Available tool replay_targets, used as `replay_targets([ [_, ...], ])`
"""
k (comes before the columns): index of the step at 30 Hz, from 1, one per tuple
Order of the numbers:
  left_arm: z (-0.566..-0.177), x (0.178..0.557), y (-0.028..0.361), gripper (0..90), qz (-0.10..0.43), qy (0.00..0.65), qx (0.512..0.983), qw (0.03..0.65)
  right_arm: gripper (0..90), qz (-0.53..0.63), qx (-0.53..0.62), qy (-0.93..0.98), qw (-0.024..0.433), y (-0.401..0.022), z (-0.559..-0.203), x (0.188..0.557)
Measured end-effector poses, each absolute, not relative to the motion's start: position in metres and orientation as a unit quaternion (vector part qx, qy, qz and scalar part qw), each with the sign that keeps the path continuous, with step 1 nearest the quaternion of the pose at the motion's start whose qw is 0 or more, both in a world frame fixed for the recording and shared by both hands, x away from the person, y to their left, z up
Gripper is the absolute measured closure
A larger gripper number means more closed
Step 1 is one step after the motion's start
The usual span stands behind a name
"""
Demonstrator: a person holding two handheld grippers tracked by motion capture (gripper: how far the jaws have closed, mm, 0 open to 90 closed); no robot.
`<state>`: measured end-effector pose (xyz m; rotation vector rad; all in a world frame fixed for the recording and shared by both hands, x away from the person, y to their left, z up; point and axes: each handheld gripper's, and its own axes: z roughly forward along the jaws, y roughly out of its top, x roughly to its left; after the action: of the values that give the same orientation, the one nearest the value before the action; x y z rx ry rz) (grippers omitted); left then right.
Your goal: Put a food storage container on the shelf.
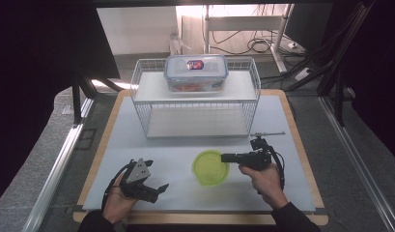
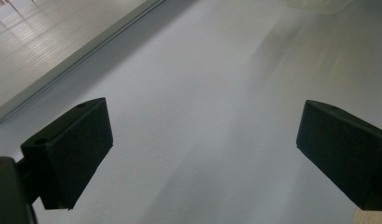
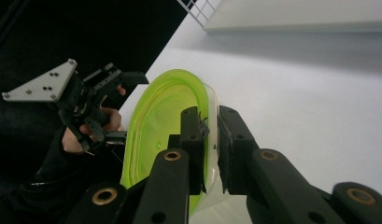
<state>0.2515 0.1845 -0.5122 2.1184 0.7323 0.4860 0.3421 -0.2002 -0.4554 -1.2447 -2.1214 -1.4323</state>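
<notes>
A lime-green see-through bowl (image 1: 210, 167) is at the front middle of the white mat. My right gripper (image 1: 224, 157) comes in from the bowl's right and is shut on its rim. In the right gripper view the gripper (image 3: 212, 135) has one jaw inside the bowl (image 3: 156, 112) and one outside the wall. My left gripper (image 1: 159, 191) rests low at the front left, apart from the bowl. Its jaws stand wide, and in the left gripper view the gripper (image 2: 205, 121) has only bare mat between them.
A white wire basket (image 1: 195, 104) stands at the back of the table. On its top shelf sits a clear lidded container (image 1: 196, 72) with a blue rim. The wooden table edge (image 1: 301, 154) frames the mat. Dark screens flank both sides.
</notes>
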Motion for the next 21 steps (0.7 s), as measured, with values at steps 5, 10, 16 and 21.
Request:
replay_targets([
  [5, -0.512, 0.252, 0.185, 3.7, 0.194, 0.29, 0.842, 0.411, 81.9, -0.502, -0.43, -0.737, 0.142, -0.201, -0.447, 0.346],
  [10, -0.512, 0.252, 0.184, 3.7, 0.194, 0.29, 0.842, 0.411, 81.8, -0.506, -0.43, -0.734, 0.14, -0.203, -0.438, 0.349],
  [16, -0.512, 0.252, 0.184, 3.7, 0.194, 0.29, 0.842, 0.412, 81.8, -0.512, -0.429, -0.732, 0.135, -0.204, -0.427, 0.355],
  [21, -0.513, 0.252, 0.184, 3.7, 0.194, 0.289, 0.842, 0.411, 81.8, -0.519, -0.424, -0.73, 0.133, -0.204, -0.417, 0.36],
])
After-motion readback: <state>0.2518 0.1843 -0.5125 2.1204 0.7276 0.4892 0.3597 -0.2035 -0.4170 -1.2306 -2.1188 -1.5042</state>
